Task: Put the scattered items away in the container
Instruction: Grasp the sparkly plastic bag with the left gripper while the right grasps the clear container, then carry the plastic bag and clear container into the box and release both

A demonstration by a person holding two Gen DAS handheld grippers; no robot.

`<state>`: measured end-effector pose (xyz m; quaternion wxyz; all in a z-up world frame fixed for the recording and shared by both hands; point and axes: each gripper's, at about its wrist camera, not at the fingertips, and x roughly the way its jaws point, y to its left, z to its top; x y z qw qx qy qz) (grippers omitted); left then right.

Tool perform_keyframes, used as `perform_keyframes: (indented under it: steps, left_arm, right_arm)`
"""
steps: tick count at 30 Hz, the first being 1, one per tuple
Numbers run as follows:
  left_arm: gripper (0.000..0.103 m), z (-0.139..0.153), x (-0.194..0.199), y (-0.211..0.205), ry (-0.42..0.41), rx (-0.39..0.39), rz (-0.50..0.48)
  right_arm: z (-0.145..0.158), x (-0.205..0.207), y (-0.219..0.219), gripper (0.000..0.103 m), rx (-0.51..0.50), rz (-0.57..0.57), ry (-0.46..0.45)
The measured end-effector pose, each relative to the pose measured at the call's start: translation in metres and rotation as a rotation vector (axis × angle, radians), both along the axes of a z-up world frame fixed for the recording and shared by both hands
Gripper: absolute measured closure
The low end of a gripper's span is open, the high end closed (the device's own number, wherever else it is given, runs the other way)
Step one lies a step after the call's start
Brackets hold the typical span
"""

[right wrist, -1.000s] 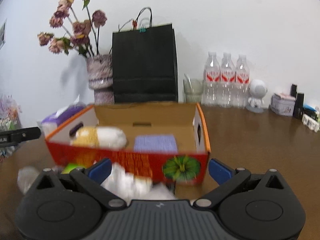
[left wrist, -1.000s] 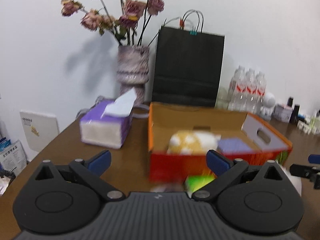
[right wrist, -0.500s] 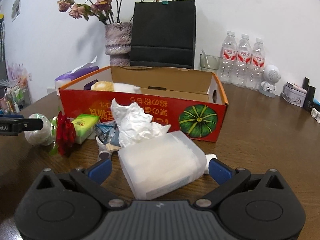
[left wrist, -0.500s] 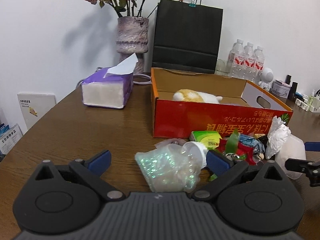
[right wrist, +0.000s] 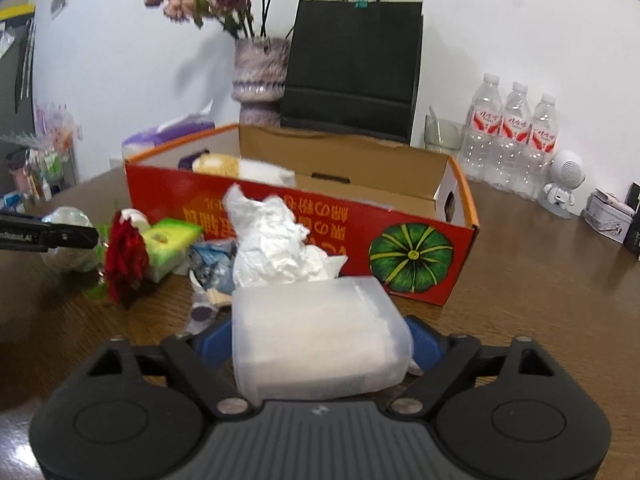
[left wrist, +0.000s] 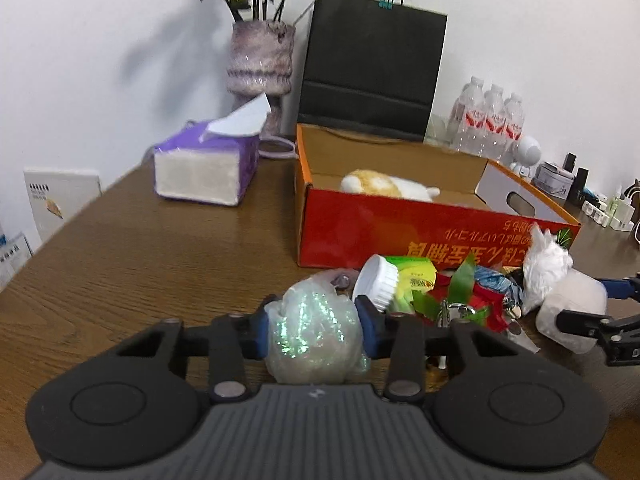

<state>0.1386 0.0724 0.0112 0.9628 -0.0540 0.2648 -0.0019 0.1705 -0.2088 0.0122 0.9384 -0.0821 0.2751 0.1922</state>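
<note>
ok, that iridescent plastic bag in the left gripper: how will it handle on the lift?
Probably soft and light: the plastic bag bulges between the left gripper's closed fingers, crinkled and puffy. The glossy film may slip. The white cap leans against it, so that might shift when the bag lifts.

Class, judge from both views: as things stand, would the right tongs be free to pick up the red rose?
Probably not yet: the right tongs are shut on the translucent plastic tub, and the crumpled white tissue lies between them and the red rose.

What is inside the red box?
In the red box, a yellow-and-white plush lies by its left end. The front wall hides the floor, so anything else is unseen.
</note>
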Motion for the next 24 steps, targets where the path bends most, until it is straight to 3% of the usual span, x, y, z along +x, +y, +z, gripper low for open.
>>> perform_keyframes:
  steps: [5,16,24]
  left_arm:
    - [0.062,0.008,-0.013,-0.002,-0.033,0.005,-0.008]
    - [0.062,0.028,-0.028,-0.01,-0.099,-0.006,-0.034]
    - [0.061,0.051,-0.014,-0.027,-0.174,-0.006,-0.077]
  right_arm:
    - [0.009,-0.016,-0.012,0.019,0.063,-0.043,-0.033]
    - [0.022,-0.028,-0.024,0.019,0.103,-0.085,-0.075]
    - [0.053,-0.024,-0.021,0.019,0.138,-0.096,-0.17]
